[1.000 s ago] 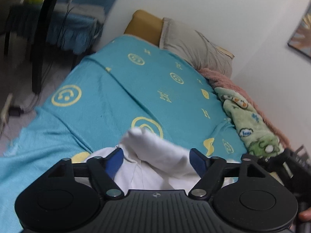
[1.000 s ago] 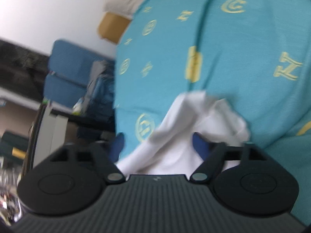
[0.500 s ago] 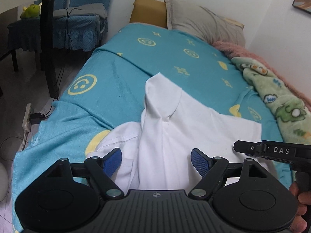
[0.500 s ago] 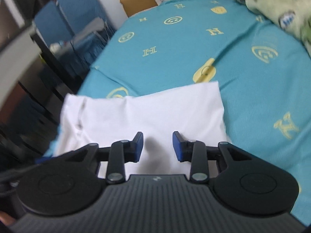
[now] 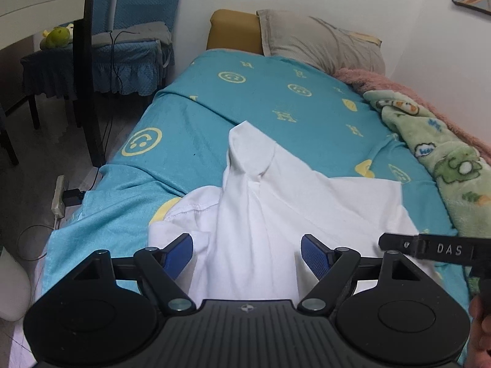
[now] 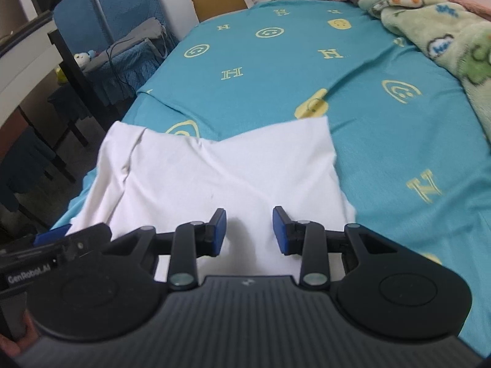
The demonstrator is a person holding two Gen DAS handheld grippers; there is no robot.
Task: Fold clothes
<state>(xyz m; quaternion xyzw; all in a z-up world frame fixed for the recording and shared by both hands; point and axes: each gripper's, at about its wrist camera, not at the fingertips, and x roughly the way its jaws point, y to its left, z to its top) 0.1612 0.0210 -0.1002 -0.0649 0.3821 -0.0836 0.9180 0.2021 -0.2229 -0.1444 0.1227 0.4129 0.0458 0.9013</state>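
Observation:
A white shirt (image 5: 276,202) lies partly folded on the teal bedsheet (image 5: 214,116), with a raised ridge running toward a sleeve at its far end. My left gripper (image 5: 247,251) hovers over the shirt's near edge and stands wide open; the ridge passes between the blue pads without being pressed. In the right wrist view the shirt (image 6: 221,168) spreads flat below my right gripper (image 6: 249,230). Its jaws are partly apart and opening, nothing pinched between them. The right gripper's body (image 5: 429,248) shows at the right edge of the left wrist view.
A green cartoon blanket (image 5: 445,165) and pink throw run along the bed's right side by the wall. A grey pillow (image 5: 319,43) lies at the head. Blue covered chairs (image 5: 132,46), a dark table leg and a power strip (image 5: 58,199) stand on the floor left.
The shirt, bunched up close before both grippers a second ago, now lies spread on the bed. The right jaws went from wide to narrow. Both views rolled level and pulled back.

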